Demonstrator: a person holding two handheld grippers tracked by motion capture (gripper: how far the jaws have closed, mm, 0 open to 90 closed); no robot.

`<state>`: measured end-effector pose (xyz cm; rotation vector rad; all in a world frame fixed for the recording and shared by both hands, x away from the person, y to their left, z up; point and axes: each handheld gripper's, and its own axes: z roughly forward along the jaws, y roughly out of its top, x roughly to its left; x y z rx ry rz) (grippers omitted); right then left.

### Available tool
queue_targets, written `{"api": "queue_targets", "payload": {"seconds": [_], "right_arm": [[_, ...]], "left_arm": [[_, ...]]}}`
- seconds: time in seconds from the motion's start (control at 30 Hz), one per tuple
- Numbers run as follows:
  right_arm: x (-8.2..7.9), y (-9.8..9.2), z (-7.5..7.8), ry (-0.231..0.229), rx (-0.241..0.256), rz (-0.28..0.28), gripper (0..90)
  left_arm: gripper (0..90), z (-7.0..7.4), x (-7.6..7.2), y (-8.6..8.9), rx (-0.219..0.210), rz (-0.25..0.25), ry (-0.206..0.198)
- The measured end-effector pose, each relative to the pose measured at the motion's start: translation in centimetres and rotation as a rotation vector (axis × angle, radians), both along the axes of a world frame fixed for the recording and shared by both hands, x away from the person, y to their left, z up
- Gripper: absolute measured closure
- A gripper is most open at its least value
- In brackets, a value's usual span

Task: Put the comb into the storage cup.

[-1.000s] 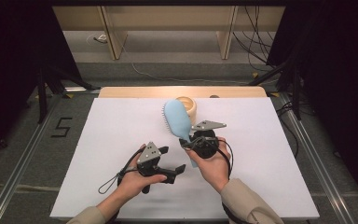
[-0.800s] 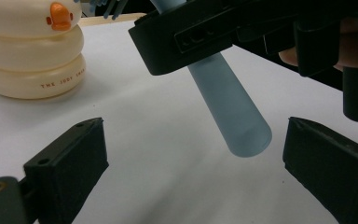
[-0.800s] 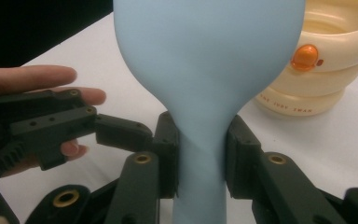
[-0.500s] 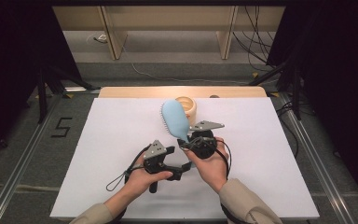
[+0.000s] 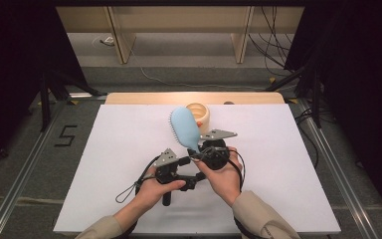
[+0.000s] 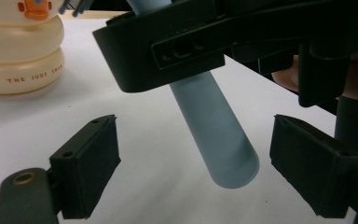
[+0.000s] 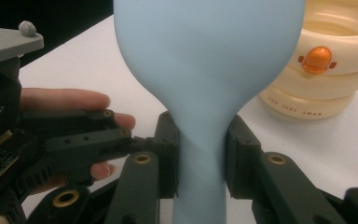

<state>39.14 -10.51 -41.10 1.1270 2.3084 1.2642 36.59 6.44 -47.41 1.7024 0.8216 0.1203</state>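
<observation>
Two black jaws of the right gripper [image 7: 201,154] are clamped on the narrow neck of a pale blue hairbrush [image 7: 208,70], which is held up off the white table [image 5: 288,149] with its broad head pointing away from the person. The left gripper [image 6: 196,168] has its jaws spread wide, one on either side of the brush's rounded handle end without touching it. Just beyond the brush head stands a cream ringed cup [image 5: 199,113] bearing an orange duck bill.
</observation>
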Motion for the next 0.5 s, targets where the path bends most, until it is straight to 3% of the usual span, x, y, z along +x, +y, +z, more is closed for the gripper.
{"api": "queue_targets", "payload": {"seconds": [0.27, 0.5], "right_arm": [[0.02, 0.19, -0.09, 0.000, 0.000, 0.004, 70.4], [0.00, 0.28, -0.09, -0.002, 0.000, 0.007, 70.4]], "left_arm": [[19.0, -0.12, 0.08, -0.20, -0.015, -0.012, 0.006], [28.5, -0.19, 0.13, -0.22, -0.019, -0.016, 0.005]]}}
